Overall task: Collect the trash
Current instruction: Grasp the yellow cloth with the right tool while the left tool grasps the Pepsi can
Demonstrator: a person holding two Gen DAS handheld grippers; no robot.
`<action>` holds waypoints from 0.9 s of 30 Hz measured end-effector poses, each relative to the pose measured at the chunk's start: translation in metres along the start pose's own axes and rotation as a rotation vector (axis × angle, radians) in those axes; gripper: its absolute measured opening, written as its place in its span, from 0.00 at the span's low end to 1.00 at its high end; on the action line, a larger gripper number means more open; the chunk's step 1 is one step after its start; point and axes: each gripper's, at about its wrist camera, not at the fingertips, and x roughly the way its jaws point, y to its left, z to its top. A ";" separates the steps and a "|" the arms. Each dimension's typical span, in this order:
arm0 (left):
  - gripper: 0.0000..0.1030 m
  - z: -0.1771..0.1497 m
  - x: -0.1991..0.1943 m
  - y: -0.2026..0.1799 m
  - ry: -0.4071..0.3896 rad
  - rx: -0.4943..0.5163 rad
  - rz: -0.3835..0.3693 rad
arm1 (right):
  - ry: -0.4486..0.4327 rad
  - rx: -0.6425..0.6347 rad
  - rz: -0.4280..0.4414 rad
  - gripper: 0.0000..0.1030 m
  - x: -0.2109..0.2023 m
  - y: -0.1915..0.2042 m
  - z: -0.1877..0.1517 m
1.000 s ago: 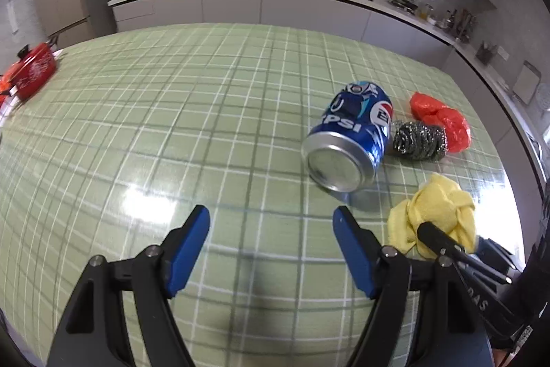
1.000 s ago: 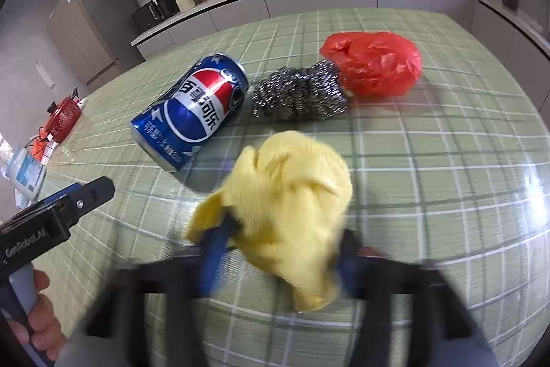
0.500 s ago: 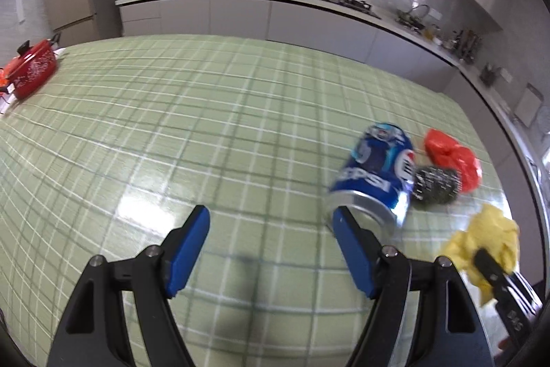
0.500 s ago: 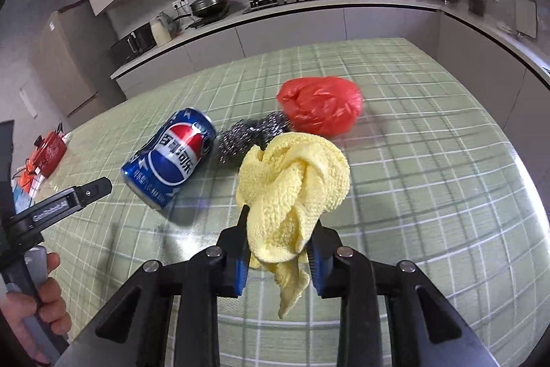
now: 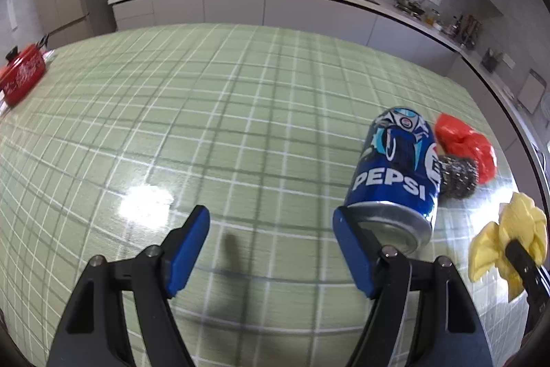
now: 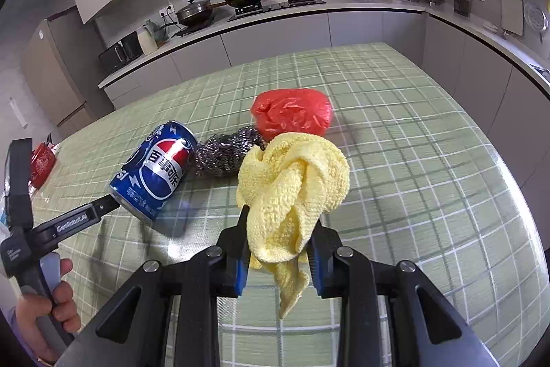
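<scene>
The green checked table (image 6: pixel 412 140) carries the litter, and the blue Pepsi can (image 6: pixel 156 171) serves as the landmark. The can lies on its side, dented near the top, its long axis running from the silver base, nearest the left gripper (image 5: pixel 271 250), away toward the kitchen counter. Against its far flank sits a grey steel-wool scourer (image 6: pixel 227 157), and just beyond that a crumpled red plastic bag (image 6: pixel 292 116). The left gripper stands about half open with nothing between its 2 blue pads, the right-hand pad just at the can's base rim. Right of the can, lifted clear of the table, a bunched yellow cloth (image 6: pixel 292 191) is pinched in the right gripper (image 6: pixel 278 250), whose jaws have just been closing on it, a tail hanging down below.
</scene>
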 end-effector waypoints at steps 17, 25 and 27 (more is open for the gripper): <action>0.74 -0.014 -0.024 -0.024 0.000 -0.014 -0.064 | -0.003 0.005 0.025 0.30 -0.004 -0.016 0.003; 0.85 0.000 -0.035 -0.041 -0.029 -0.038 -0.136 | 0.014 0.002 0.041 0.30 0.007 -0.026 0.006; 0.85 0.005 -0.026 -0.052 -0.007 -0.023 -0.148 | 0.016 0.007 0.044 0.30 0.008 -0.028 0.007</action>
